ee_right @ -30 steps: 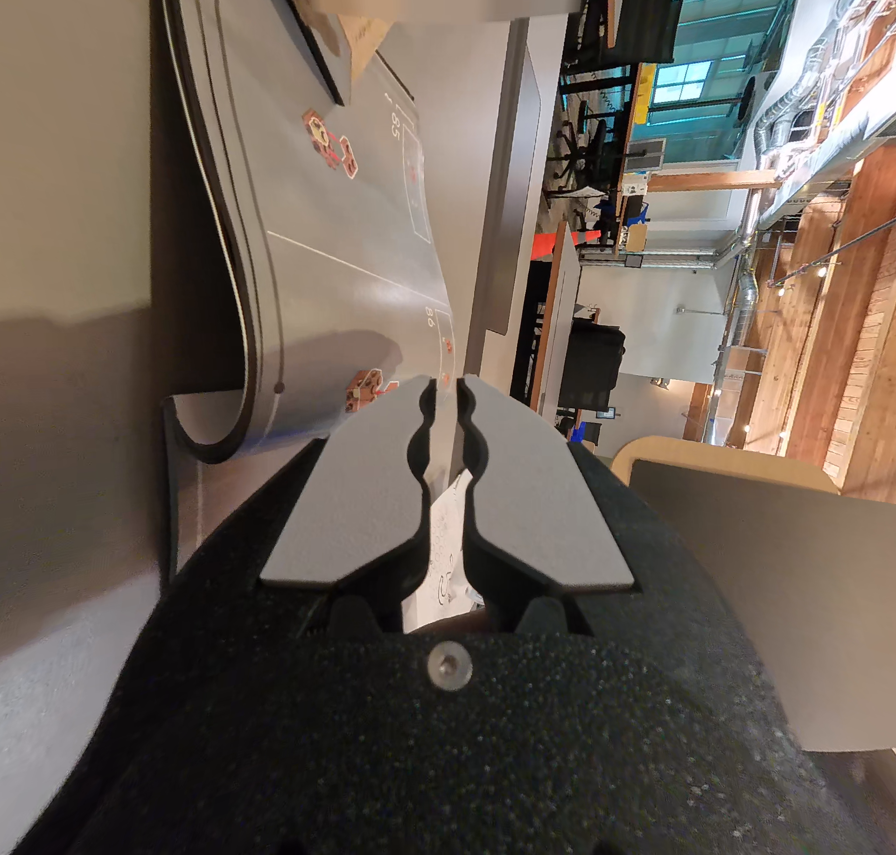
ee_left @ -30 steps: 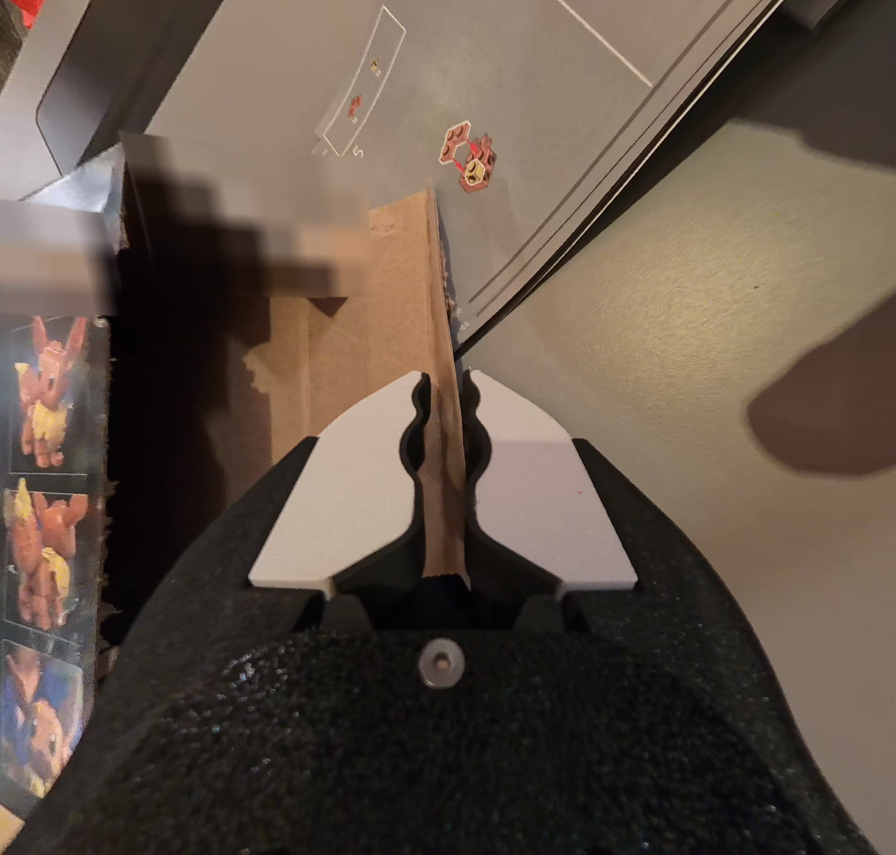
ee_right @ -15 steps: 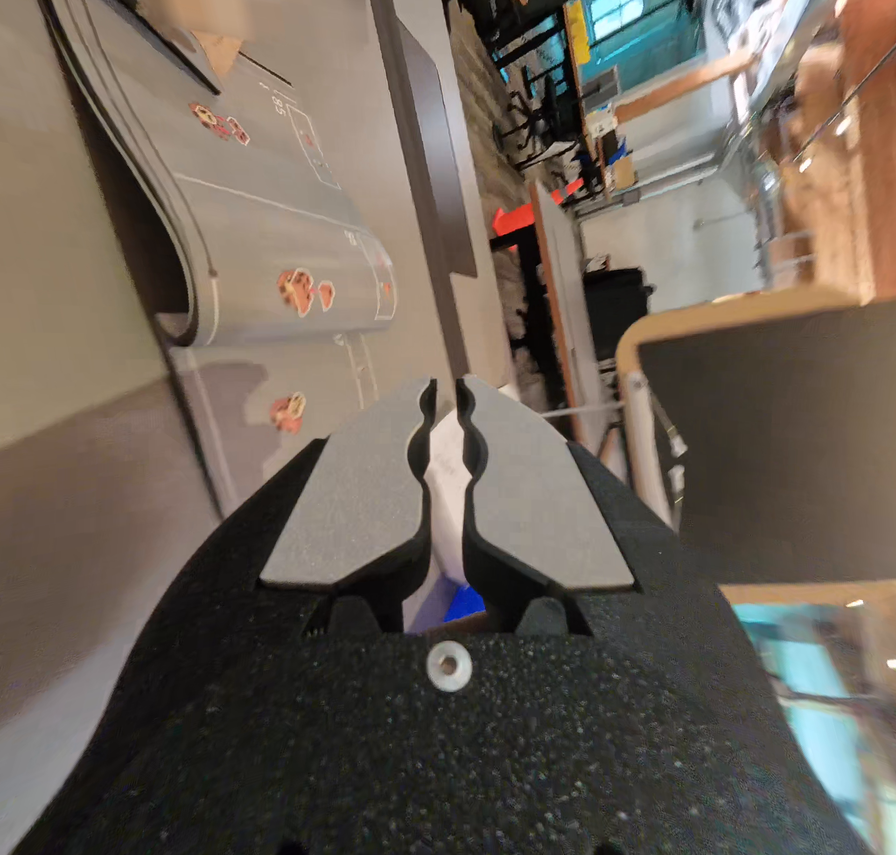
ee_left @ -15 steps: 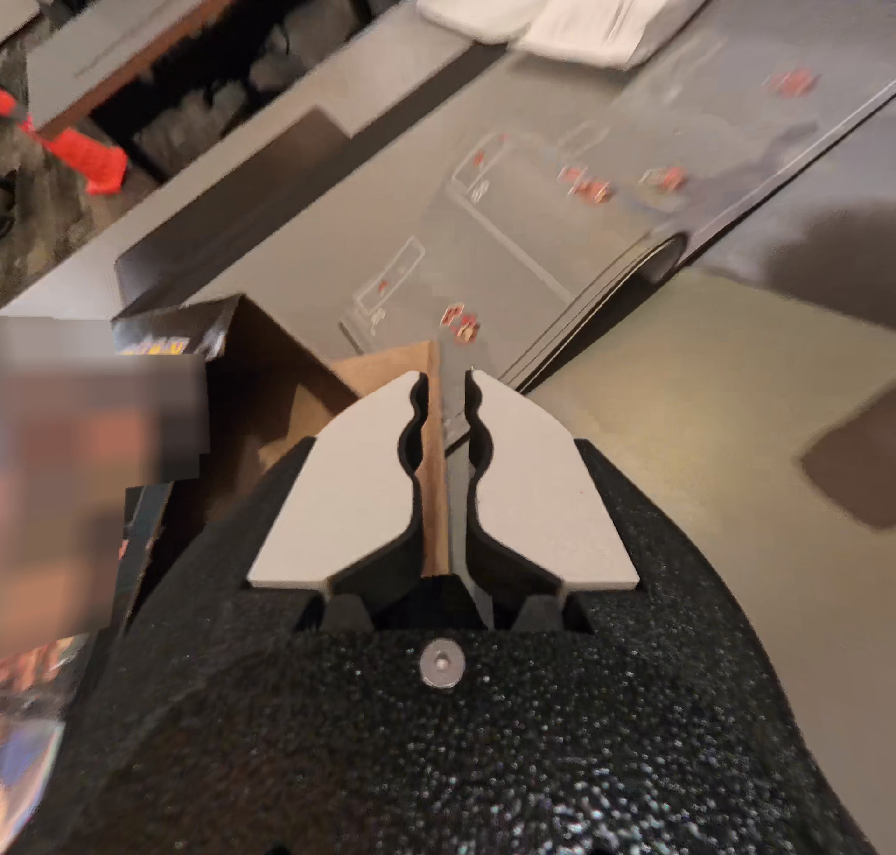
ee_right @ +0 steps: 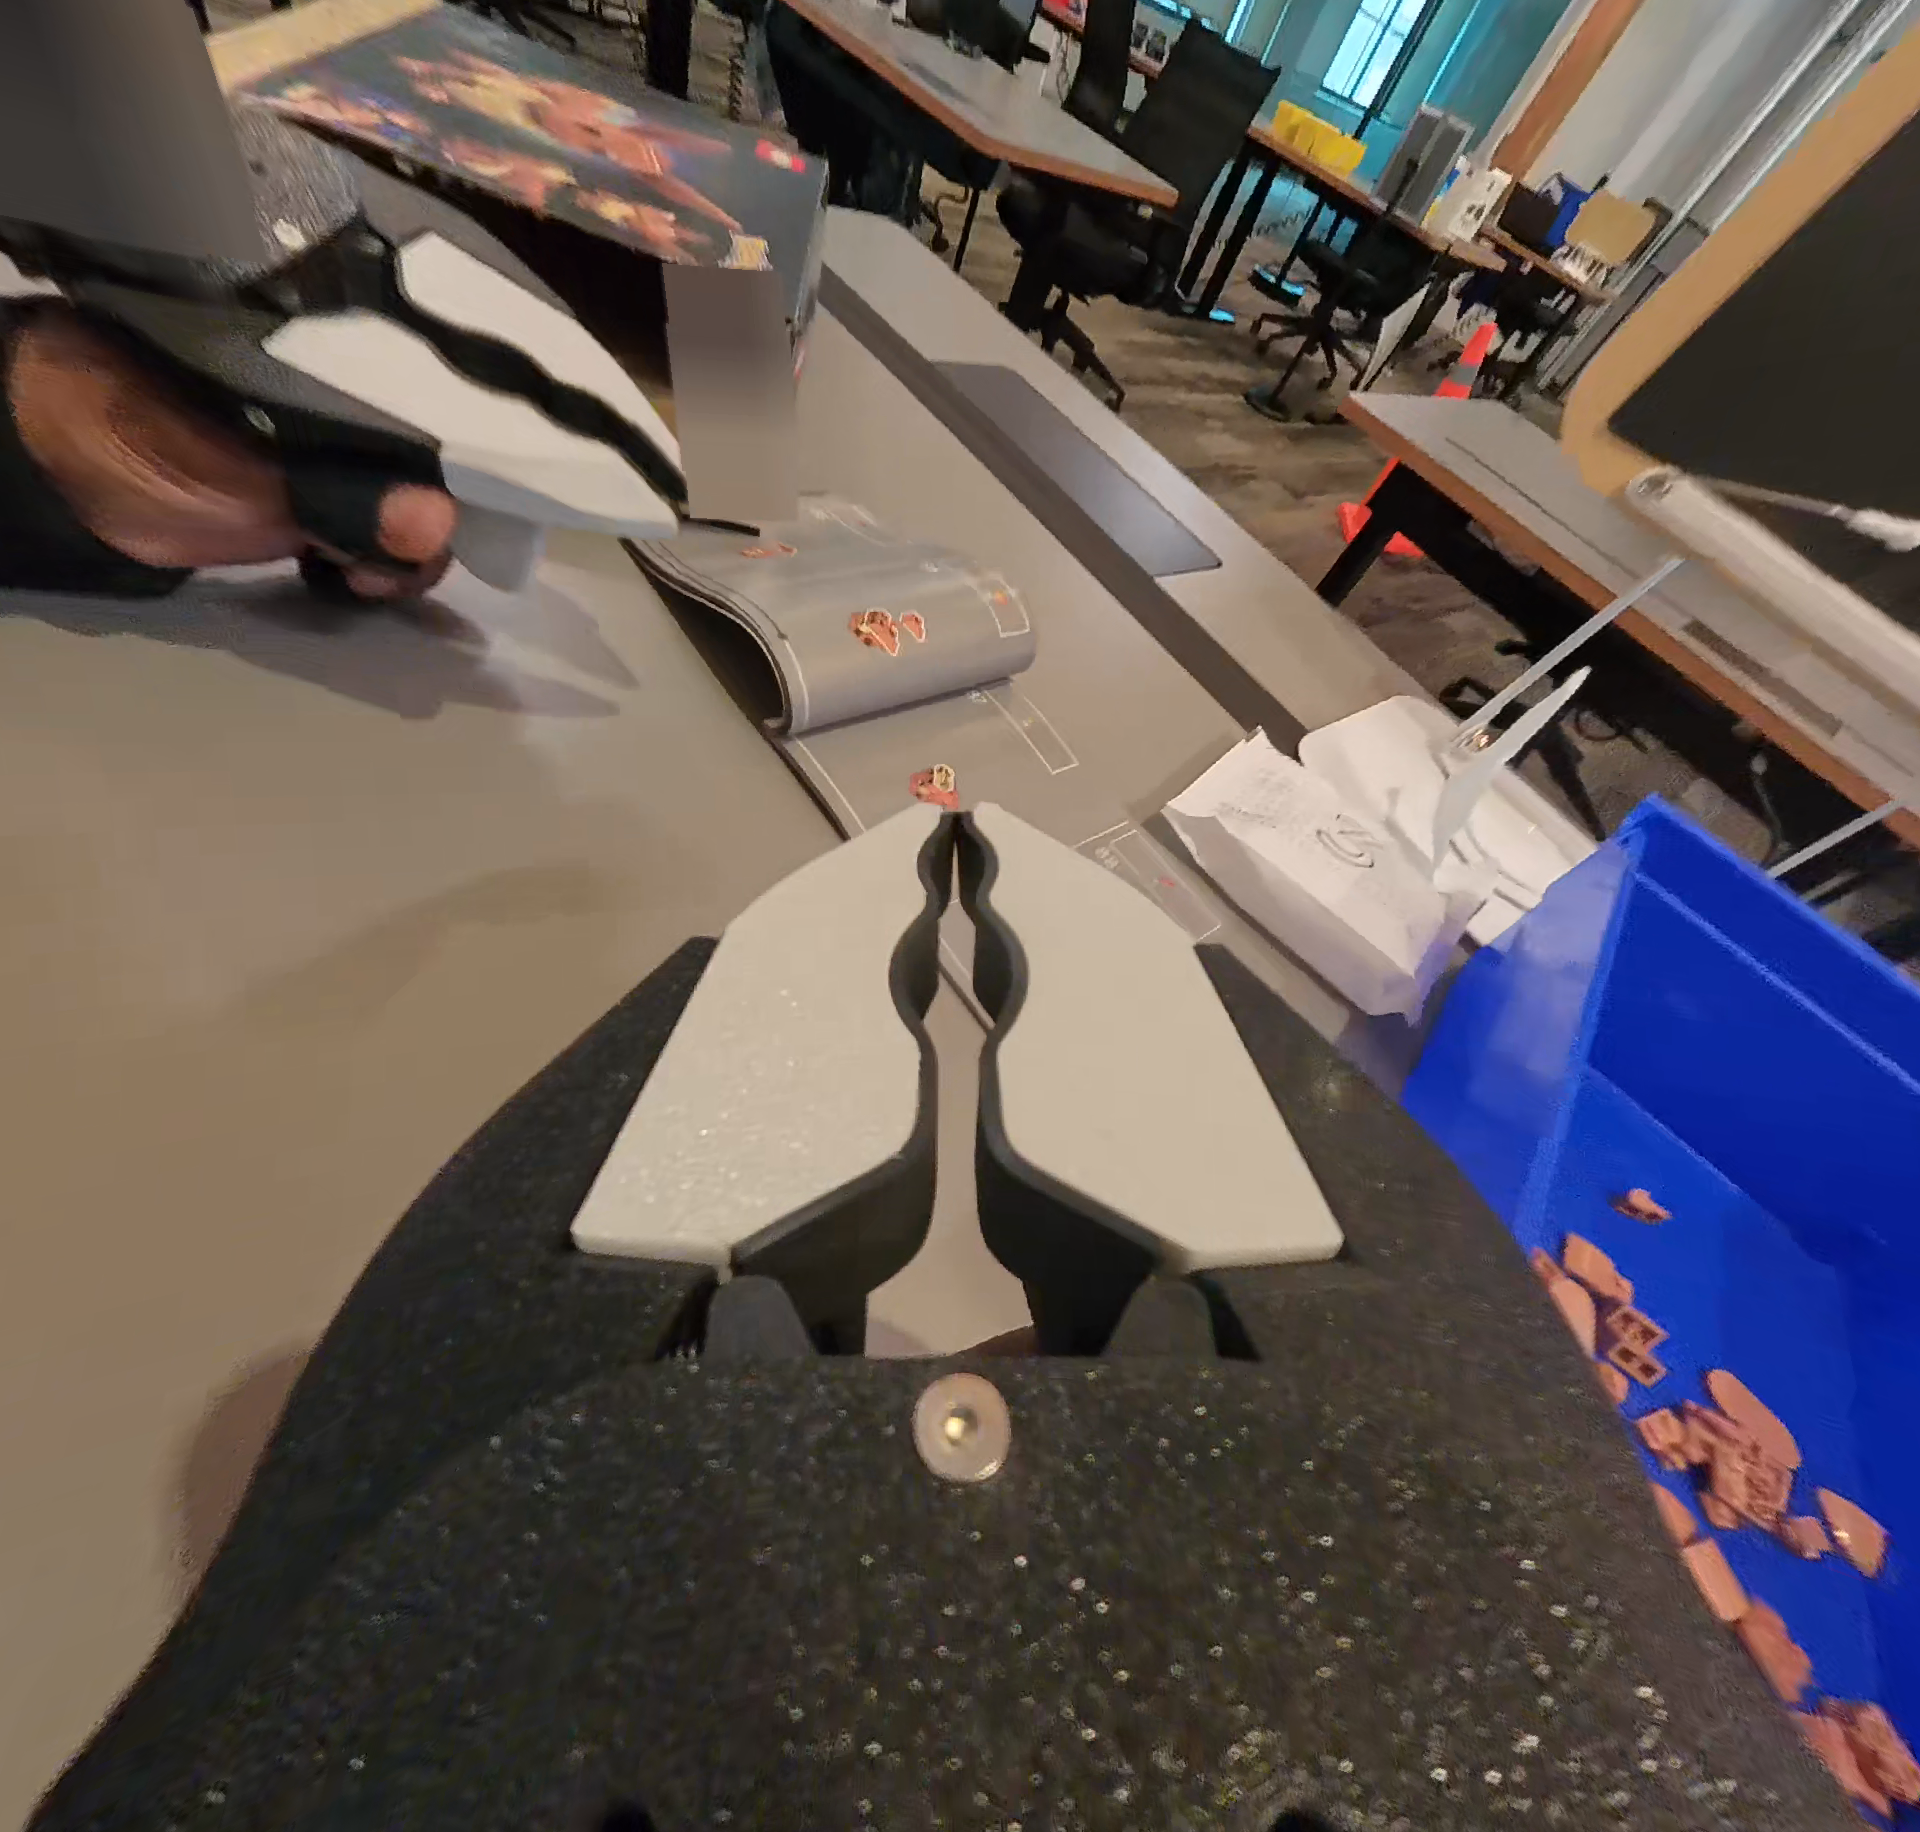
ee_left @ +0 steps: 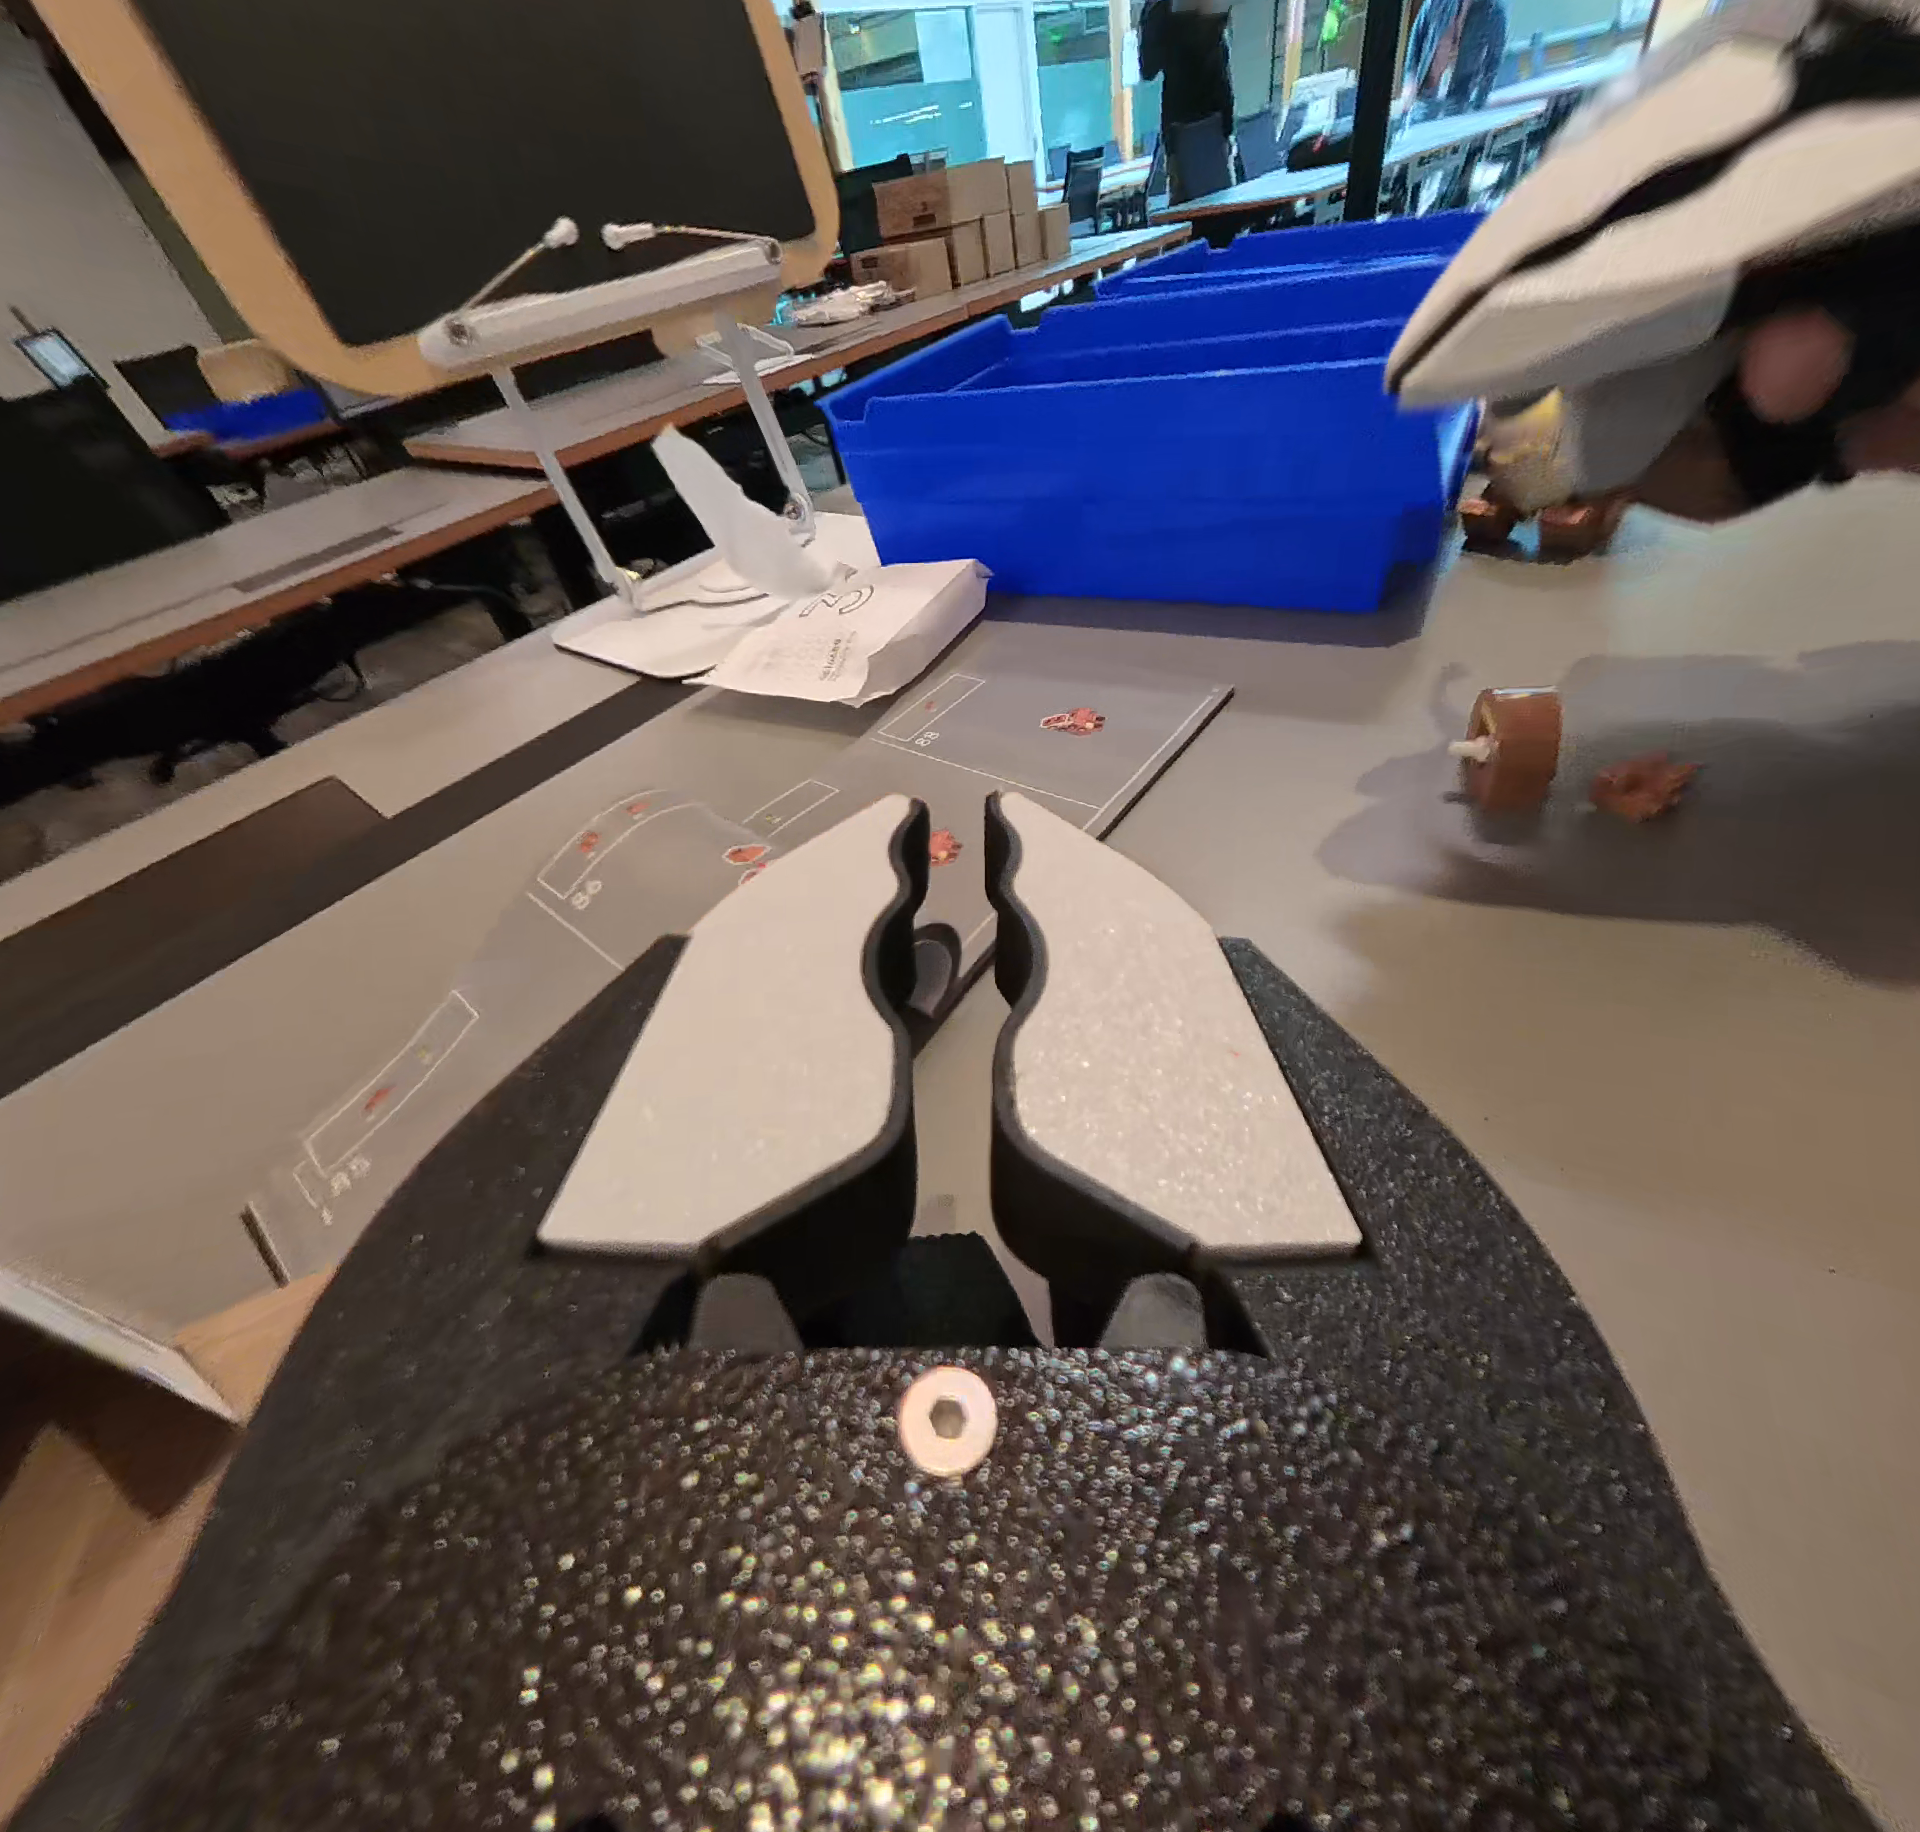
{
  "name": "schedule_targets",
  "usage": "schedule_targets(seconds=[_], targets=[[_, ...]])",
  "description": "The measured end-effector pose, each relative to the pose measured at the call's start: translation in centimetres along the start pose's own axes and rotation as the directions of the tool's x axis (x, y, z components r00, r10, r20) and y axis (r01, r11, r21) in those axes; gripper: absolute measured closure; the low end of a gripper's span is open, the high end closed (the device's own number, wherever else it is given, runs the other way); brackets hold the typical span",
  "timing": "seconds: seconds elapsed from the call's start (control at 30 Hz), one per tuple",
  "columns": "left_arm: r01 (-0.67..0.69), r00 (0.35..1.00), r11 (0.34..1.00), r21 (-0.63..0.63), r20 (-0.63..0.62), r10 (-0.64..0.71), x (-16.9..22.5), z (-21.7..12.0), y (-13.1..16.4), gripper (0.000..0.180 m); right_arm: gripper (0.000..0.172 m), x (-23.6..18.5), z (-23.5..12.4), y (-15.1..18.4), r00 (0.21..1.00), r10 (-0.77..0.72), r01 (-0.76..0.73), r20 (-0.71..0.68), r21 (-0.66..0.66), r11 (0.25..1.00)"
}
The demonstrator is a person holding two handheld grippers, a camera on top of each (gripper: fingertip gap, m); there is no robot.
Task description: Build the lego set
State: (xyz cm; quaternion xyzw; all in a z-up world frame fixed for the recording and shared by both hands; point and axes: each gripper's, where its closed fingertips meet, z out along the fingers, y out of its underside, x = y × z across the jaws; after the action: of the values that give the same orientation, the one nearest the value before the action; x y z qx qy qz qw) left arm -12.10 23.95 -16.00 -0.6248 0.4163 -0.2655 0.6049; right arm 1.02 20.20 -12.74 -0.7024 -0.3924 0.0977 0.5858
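Grey worktable with open instruction booklet: left gripper narrowly parted and empty above its pages, right gripper closed on nothing; a careless sweep might crease the curled page.

Closed gripper above booklet

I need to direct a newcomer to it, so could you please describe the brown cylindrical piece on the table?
Start at the blue bins on the grey table. In front of them lies a brown cylinder on its side. Unlike the flatter brown piece beside it, a white peg sticks out.
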Motion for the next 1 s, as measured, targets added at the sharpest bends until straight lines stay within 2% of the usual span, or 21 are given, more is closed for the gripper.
schedule_targets(seconds=[0.13, 0.23, 0.4, 0.5, 0.7, 1.0], targets=[[-0.089, 0.996, 0.995, 0.036, 0.016, 0.089, 0.9, 0.8, -0.6, 0.18, 0.172, 1.7, -2.7, -2.0, 0.997, -0.052, 0.056, -0.054, 0.065, 0.996], [-0.083, 0.997, 0.996, 0.029, 0.015, 0.082, 1.4, 1.3, -0.7, 0.18, 0.172, 5.6, -5.5, -2.1, 0.981, -0.101, 0.112, -0.163, 0.058, 0.992], [-0.113, 0.993, 0.994, -0.008, 0.016, 0.114, 2.1, 1.9, -0.3, 0.18, 0.172, 14.4, -12.0, 0.2, 0.932, -0.063, 0.076, -0.358, 0.021, 0.997], [-0.146, 0.989, 0.988, -0.047, 0.029, 0.147, 2.1, 2.5, 0.2, 0.18, 0.172, 17.5, -14.7, 2.7, 0.913, -0.052, 0.046, -0.405, -0.024, 0.999], [-0.175, 0.978, 0.981, -0.088, 0.098, 0.183, 1.6, 4.5, 0.3, 0.18, 0.172, 19.5, -16.1, 6.1, 0.932, -0.131, 0.09, -0.337, -0.134, 0.987], [-0.255, 0.949, 0.951, -0.174, 0.141, 0.281, 2.5, 7.6, 0.8, 0.18, 0.17, 20.0, -15.1, 10.0, 0.969, -0.241, 0.217, -0.062, -0.262, 0.94]])
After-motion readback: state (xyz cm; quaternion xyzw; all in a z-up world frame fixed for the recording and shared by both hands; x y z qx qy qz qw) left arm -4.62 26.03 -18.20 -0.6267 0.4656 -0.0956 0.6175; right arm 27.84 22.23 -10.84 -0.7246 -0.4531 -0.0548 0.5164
